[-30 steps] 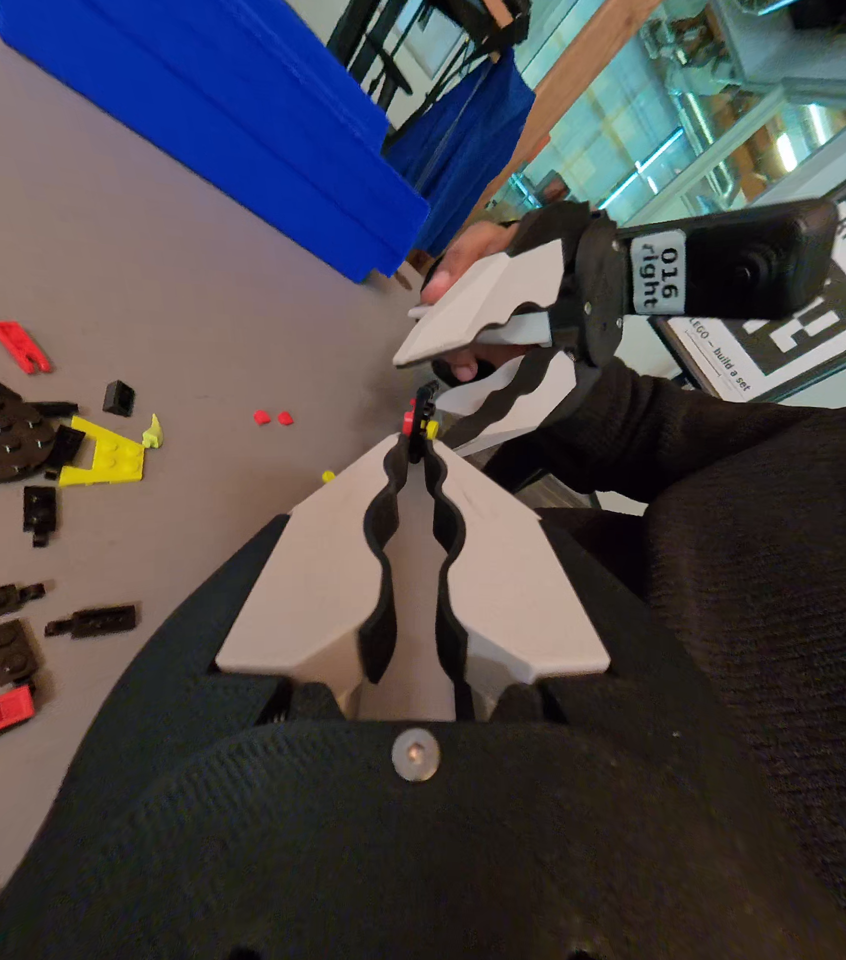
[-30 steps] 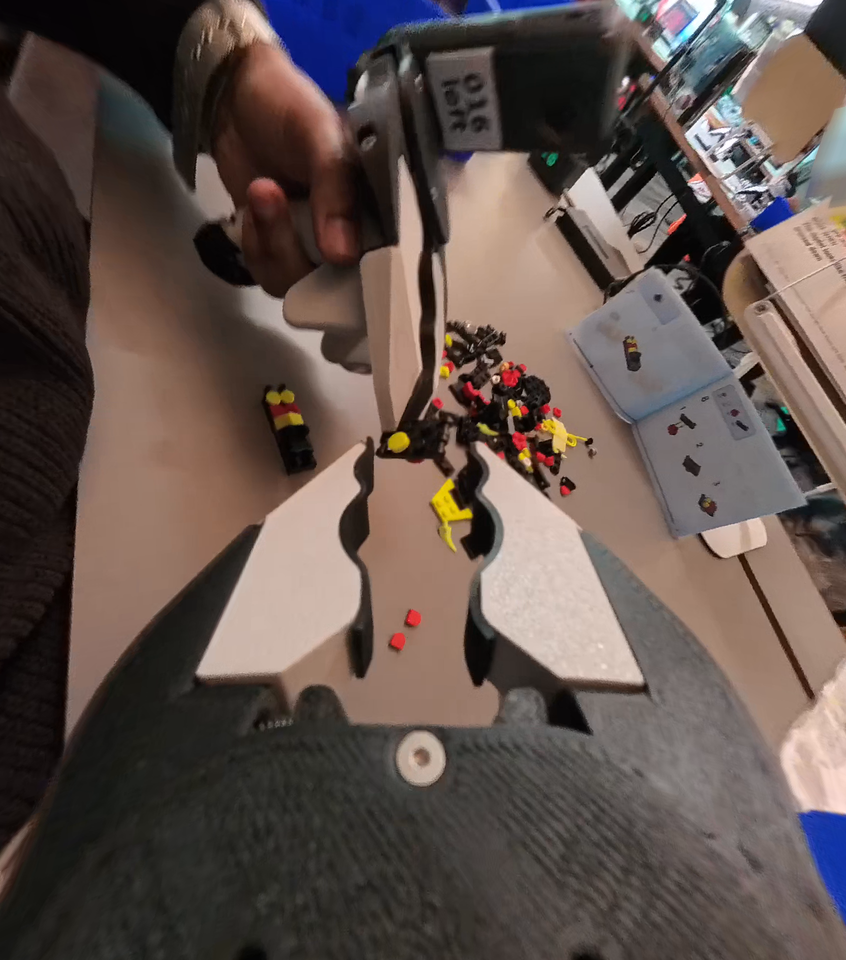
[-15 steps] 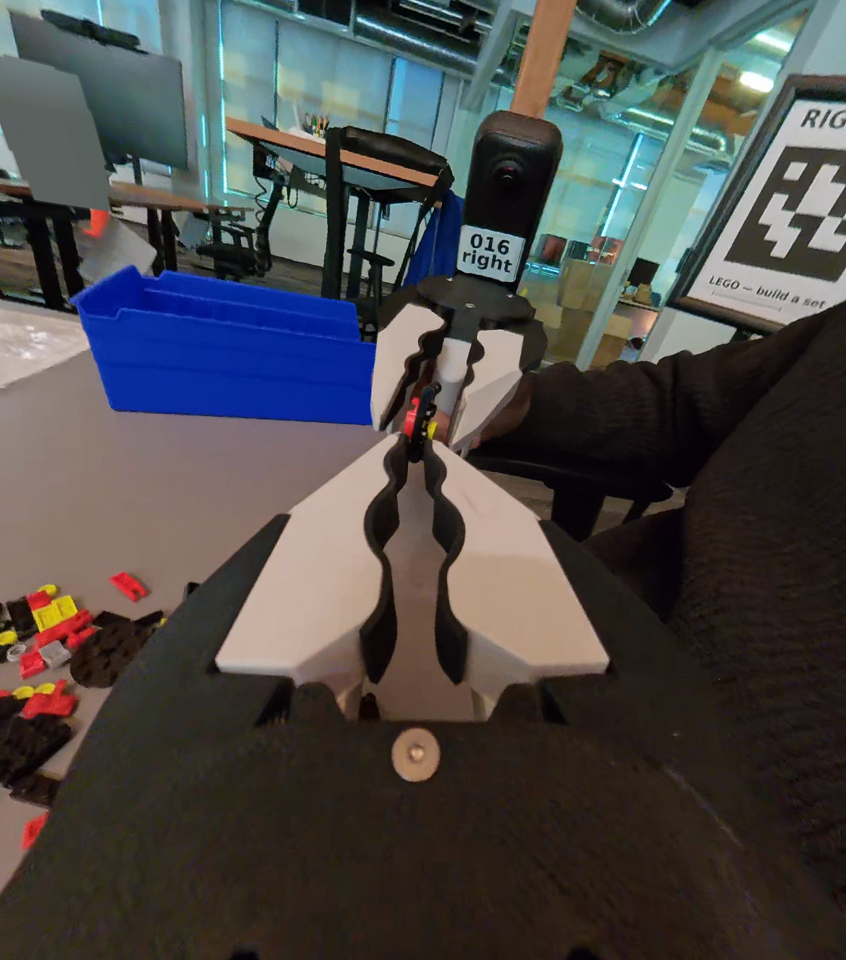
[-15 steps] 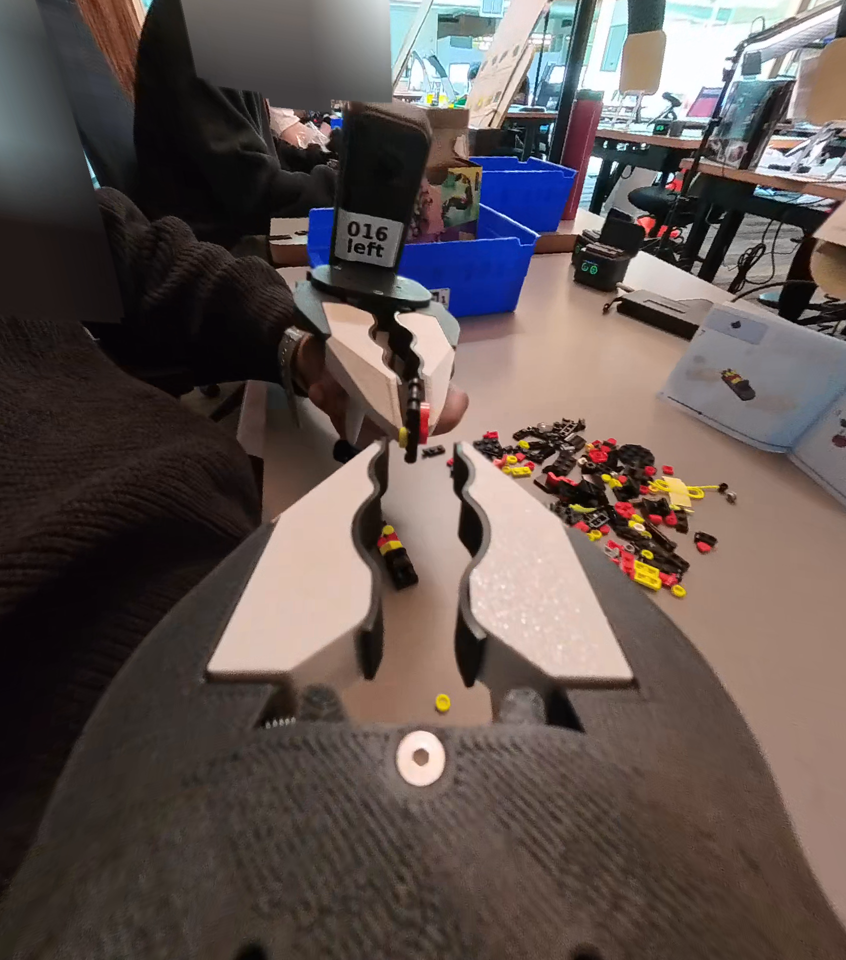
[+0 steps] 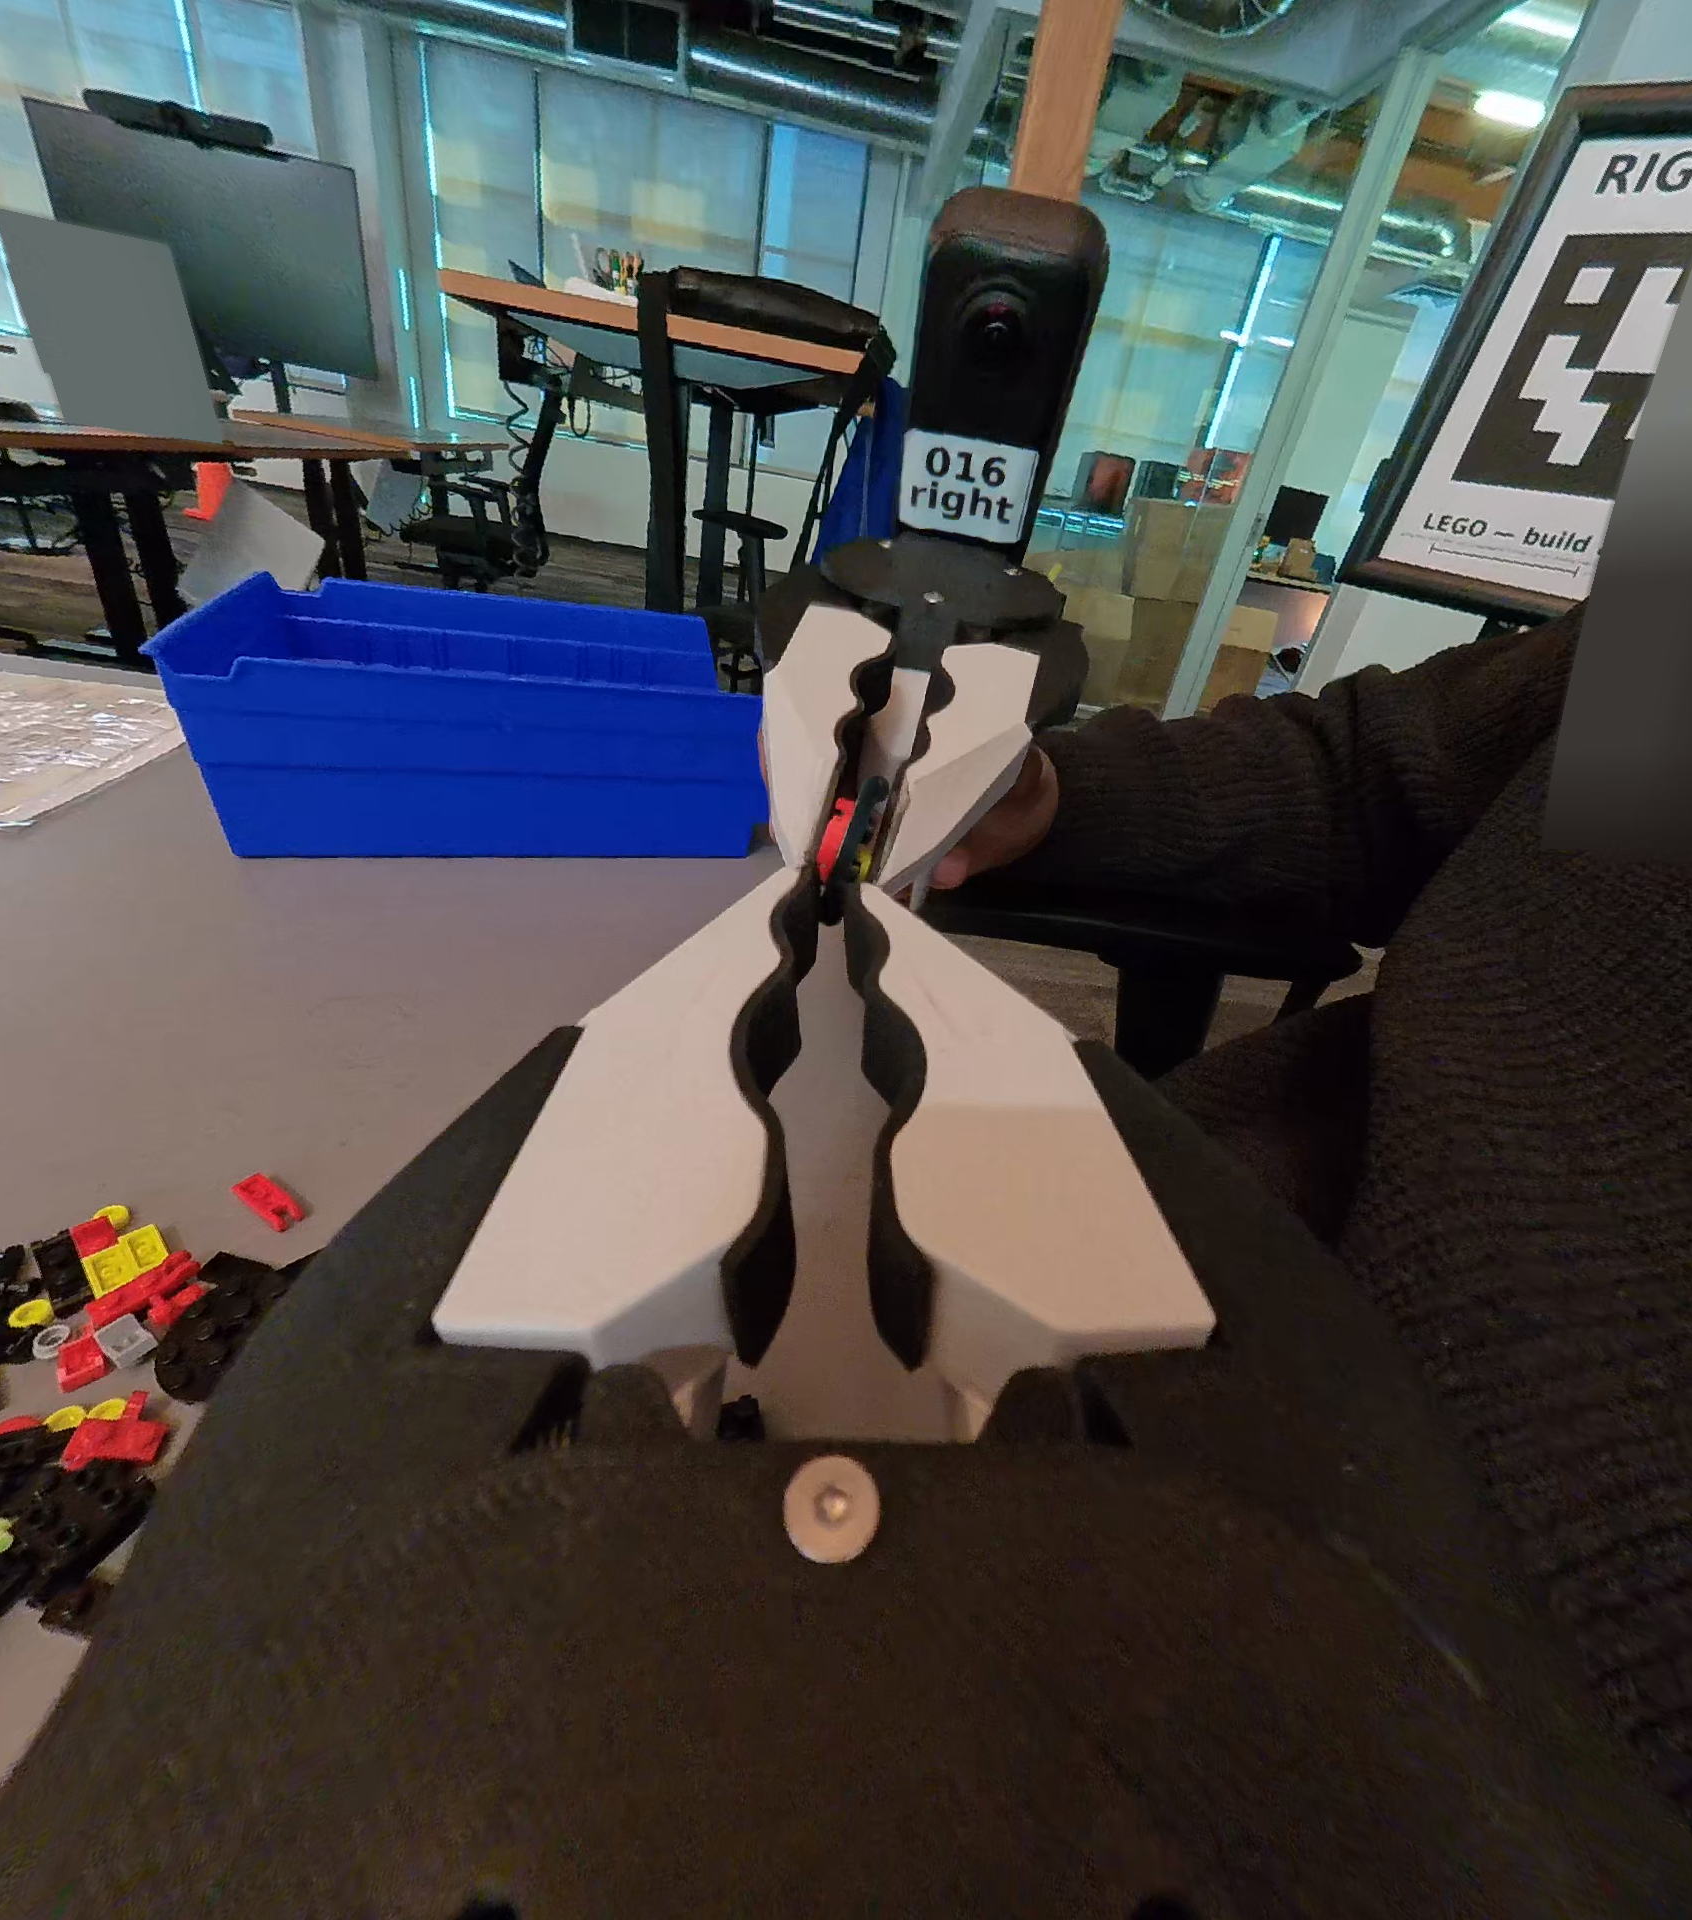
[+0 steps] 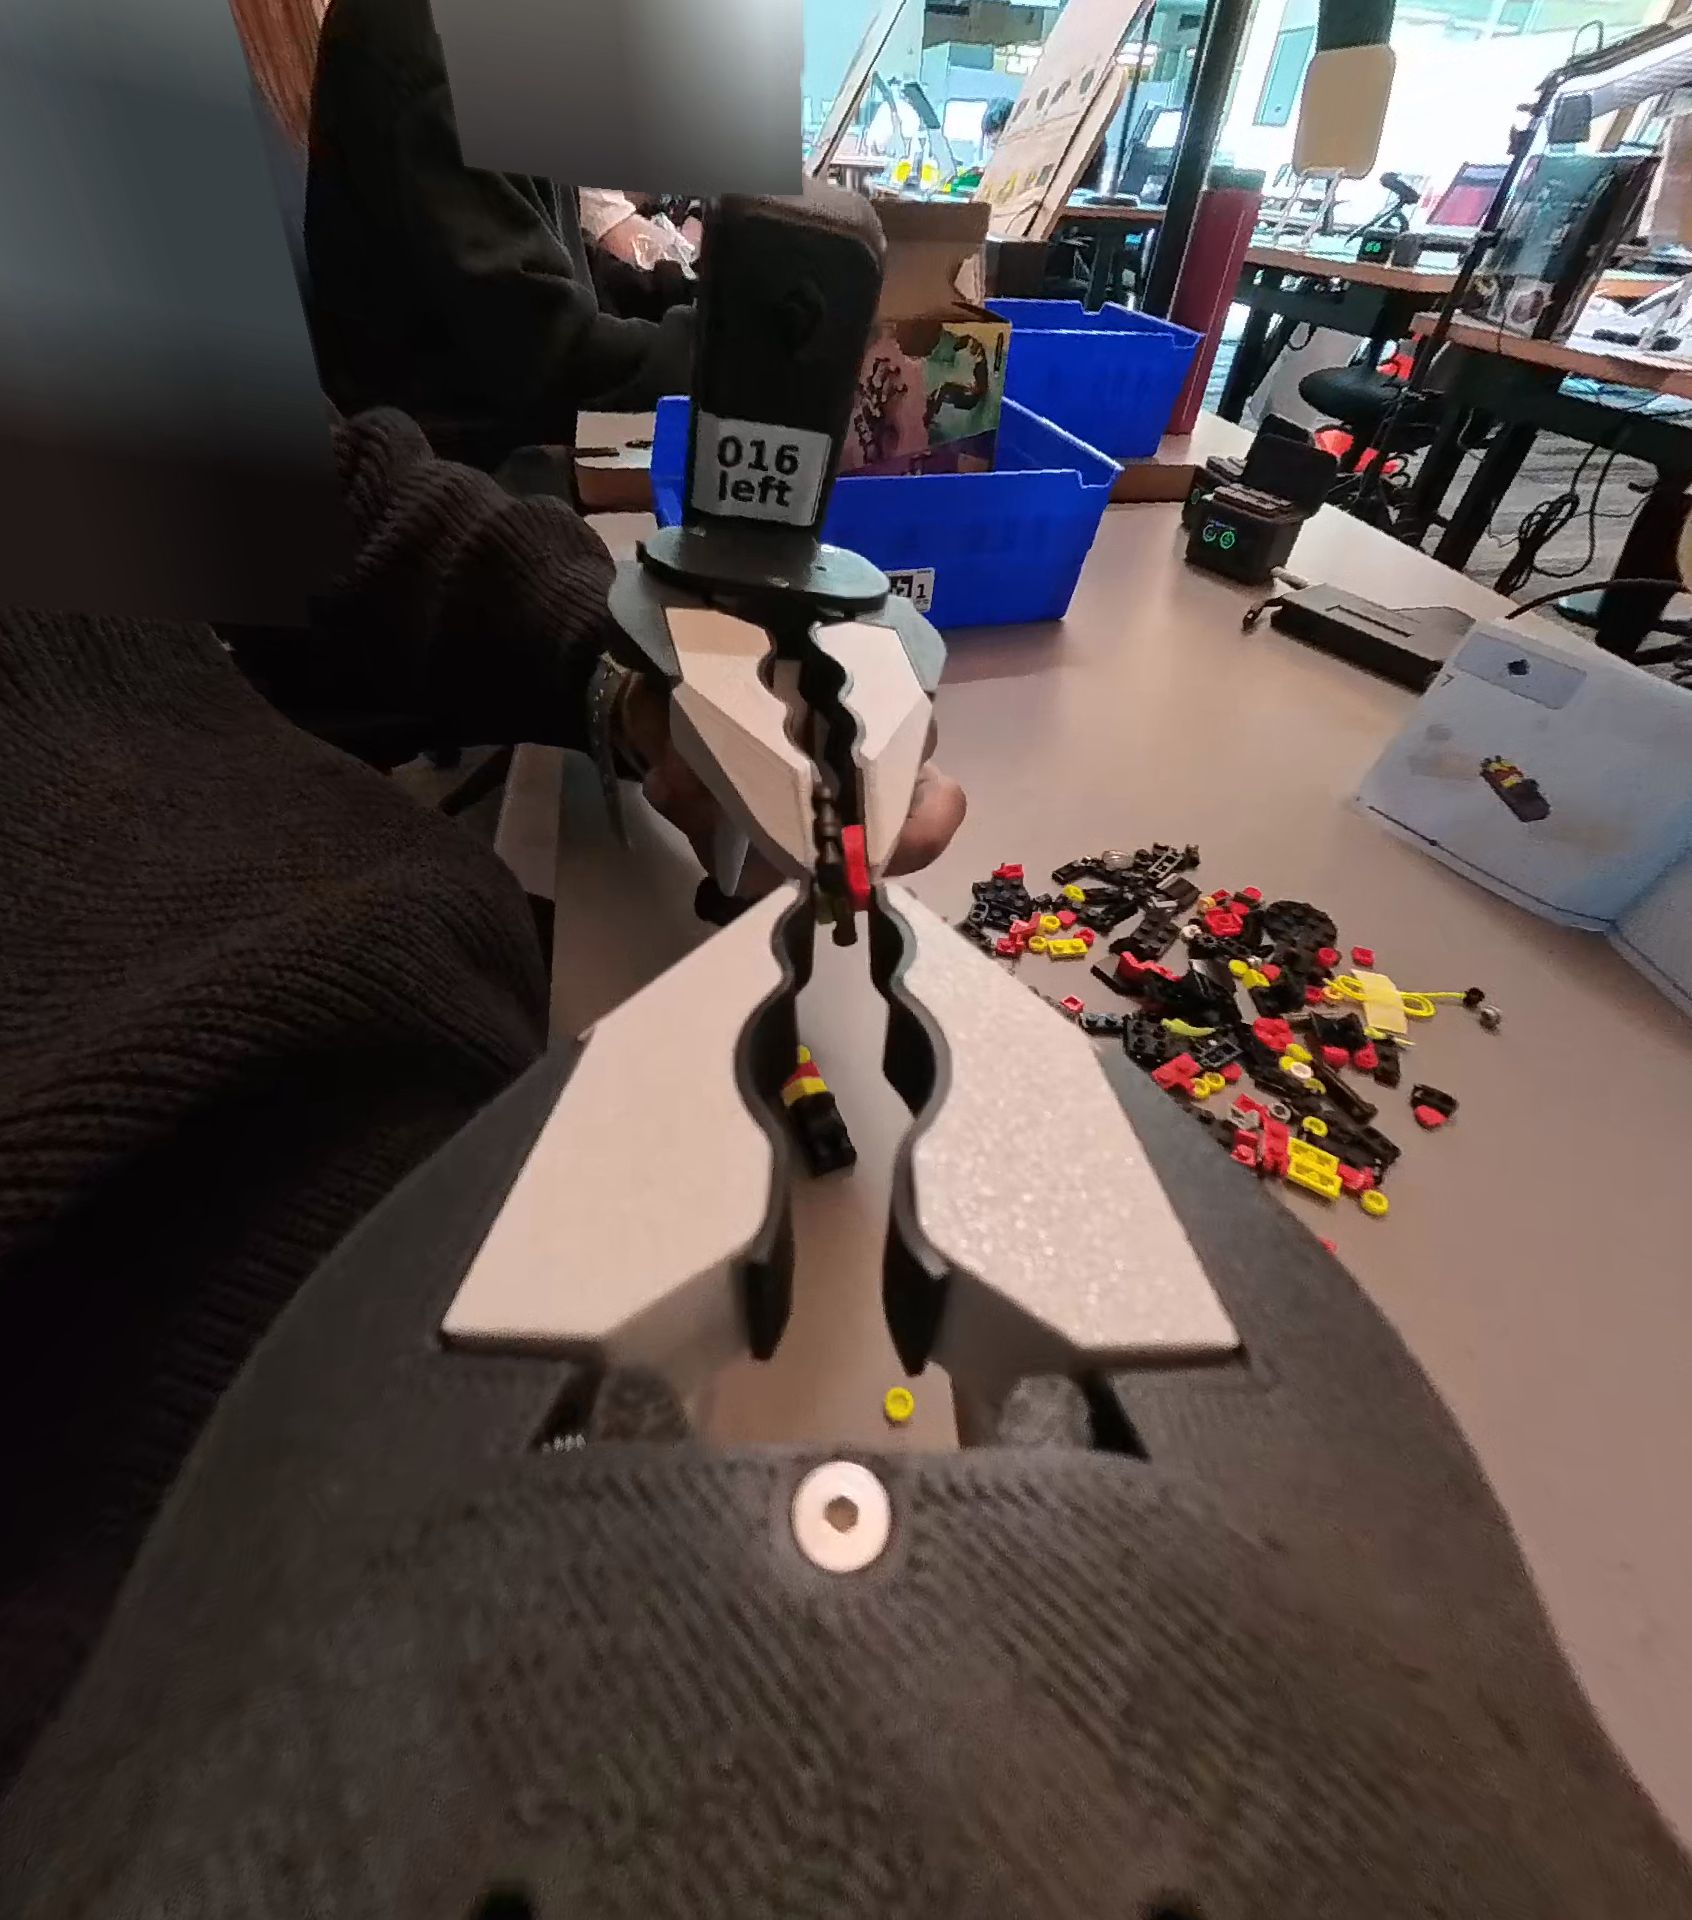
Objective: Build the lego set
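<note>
The left tongs (image 5: 834, 902) are closed at their tips on a small assembly of black, red and yellow lego pieces (image 5: 842, 844), held in the air above the grey bench (image 5: 322, 997). The right tongs (image 6: 840, 914) face them tip to tip. Their jaws stand a little apart, with the lower end of the same small assembly (image 6: 844, 878) between the tips; whether they actually press on it cannot be told. In the left wrist view the right tongs (image 5: 847, 831) point down from above, carried by a hand (image 5: 998, 821) in a dark knitted sleeve (image 5: 1289, 790). In the right wrist view the left tongs (image 6: 837, 831) hang the same way from the other hand (image 6: 915, 821).

On the bench below the right tongs lies a single small round yellow stud (image 6: 898, 1405). Just beyond it, seen between the jaws, lies a small black built block with red and yellow bands (image 6: 814, 1112). To the right is a loose heap of black, red and yellow lego parts (image 6: 1226, 1023), which also shows at the lower left of the left wrist view (image 5: 21, 1403), with one flat red piece (image 5: 267, 1201) lying apart from it.

Farther right on the bench an open pale blue instruction booklet (image 6: 1569, 821) lies flat. Behind the tongs stands a blue plastic bin (image 6: 987, 520), and the left wrist view shows a blue bin (image 5: 447, 727) on the bench as well. A black box with green lights (image 6: 1237, 530) sits near the far edge.
</note>
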`<action>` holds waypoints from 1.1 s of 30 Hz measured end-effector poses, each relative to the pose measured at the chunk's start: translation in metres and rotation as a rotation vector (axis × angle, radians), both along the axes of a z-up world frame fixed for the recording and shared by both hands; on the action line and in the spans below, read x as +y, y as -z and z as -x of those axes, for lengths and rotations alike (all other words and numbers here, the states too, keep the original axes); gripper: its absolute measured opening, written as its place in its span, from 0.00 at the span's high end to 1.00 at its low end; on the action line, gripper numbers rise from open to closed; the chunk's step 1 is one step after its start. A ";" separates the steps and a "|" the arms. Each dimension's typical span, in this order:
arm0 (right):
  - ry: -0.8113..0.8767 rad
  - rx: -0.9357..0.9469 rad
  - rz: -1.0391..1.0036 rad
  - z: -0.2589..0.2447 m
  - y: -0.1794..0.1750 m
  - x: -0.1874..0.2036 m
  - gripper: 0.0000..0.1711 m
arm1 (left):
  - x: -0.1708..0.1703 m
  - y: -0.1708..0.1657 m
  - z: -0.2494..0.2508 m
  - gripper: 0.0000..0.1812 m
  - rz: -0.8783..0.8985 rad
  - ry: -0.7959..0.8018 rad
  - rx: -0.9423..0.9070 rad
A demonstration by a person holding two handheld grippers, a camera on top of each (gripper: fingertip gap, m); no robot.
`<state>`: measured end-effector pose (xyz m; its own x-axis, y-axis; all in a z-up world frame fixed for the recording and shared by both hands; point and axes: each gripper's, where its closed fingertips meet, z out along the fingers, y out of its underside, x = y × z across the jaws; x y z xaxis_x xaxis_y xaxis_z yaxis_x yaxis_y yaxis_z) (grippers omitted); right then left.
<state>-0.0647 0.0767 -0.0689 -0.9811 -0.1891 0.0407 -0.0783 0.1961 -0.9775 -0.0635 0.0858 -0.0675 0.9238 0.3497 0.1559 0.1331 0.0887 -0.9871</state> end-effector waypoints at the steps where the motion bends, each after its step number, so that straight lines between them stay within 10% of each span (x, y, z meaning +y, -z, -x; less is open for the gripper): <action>1: -0.003 0.015 -0.012 -0.001 0.001 0.001 0.95 | 0.001 0.001 -0.001 0.99 0.006 0.003 0.003; 33: -0.094 0.210 -0.124 -0.016 0.023 0.008 0.95 | 0.011 0.016 -0.018 0.97 0.141 0.054 0.140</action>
